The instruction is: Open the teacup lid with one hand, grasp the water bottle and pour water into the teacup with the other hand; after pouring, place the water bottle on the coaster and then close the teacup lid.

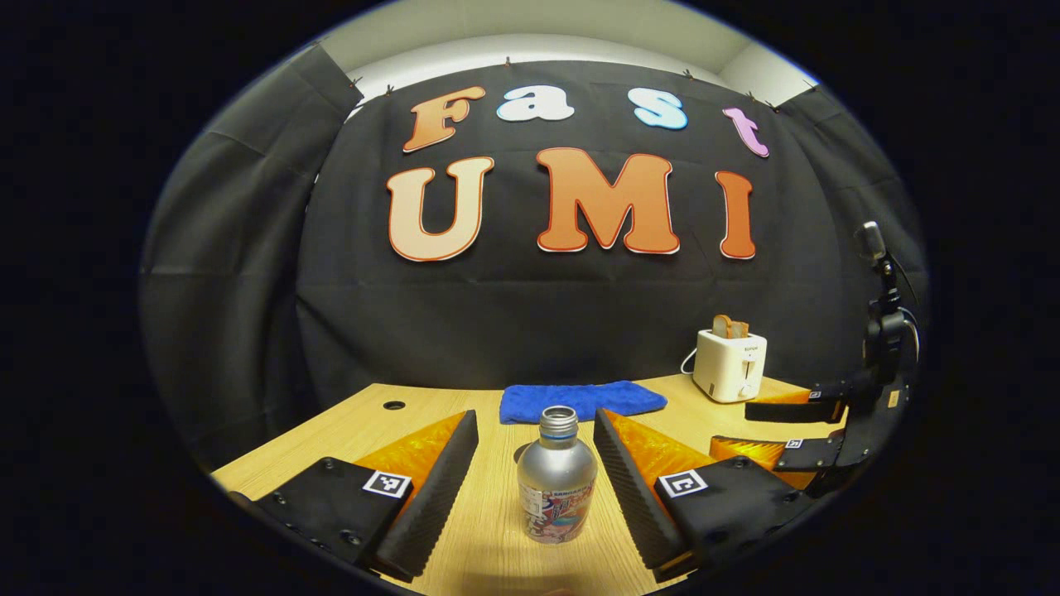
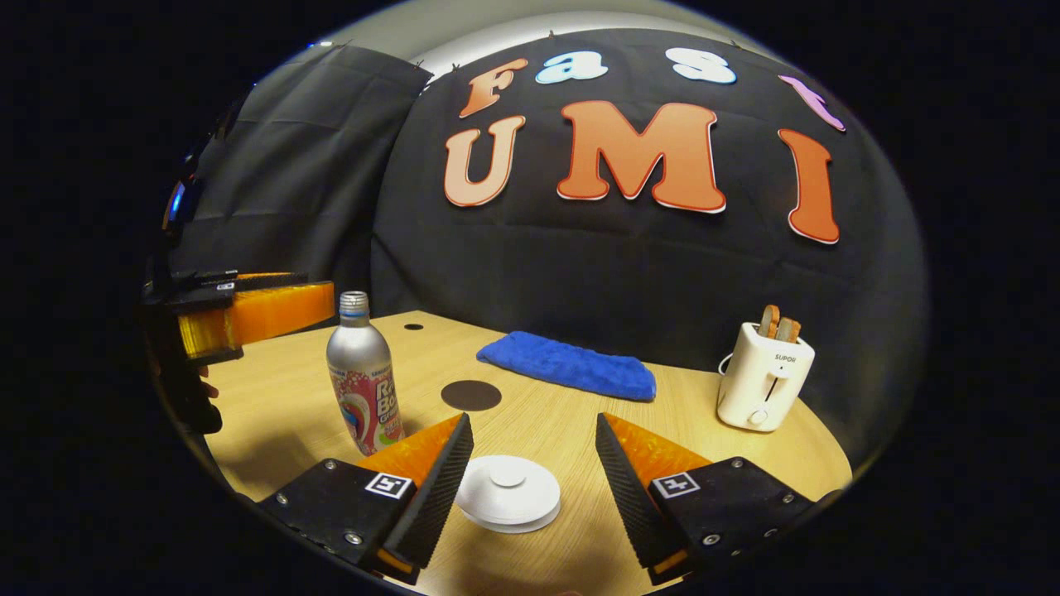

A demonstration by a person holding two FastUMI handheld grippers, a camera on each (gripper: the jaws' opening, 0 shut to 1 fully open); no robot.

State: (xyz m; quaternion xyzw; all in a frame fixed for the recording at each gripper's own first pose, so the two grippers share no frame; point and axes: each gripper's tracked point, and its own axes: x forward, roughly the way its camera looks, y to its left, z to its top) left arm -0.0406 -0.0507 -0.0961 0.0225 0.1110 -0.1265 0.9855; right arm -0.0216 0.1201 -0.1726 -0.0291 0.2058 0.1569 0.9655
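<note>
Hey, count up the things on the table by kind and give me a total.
Water bottle: 1
Teacup lid: 1
Coaster: 1
Blue cloth: 1
Toaster: 1
Total: 5

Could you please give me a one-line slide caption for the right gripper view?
Open right gripper poised above the white teacup lid, with the water bottle upright nearby.

Small dark brand lettering stands on the front of the white two-slot toaster (image 2: 763, 387) at the far right, and colourful printed lettering wraps the silver metal bottle (image 2: 362, 381) on the left.
</note>
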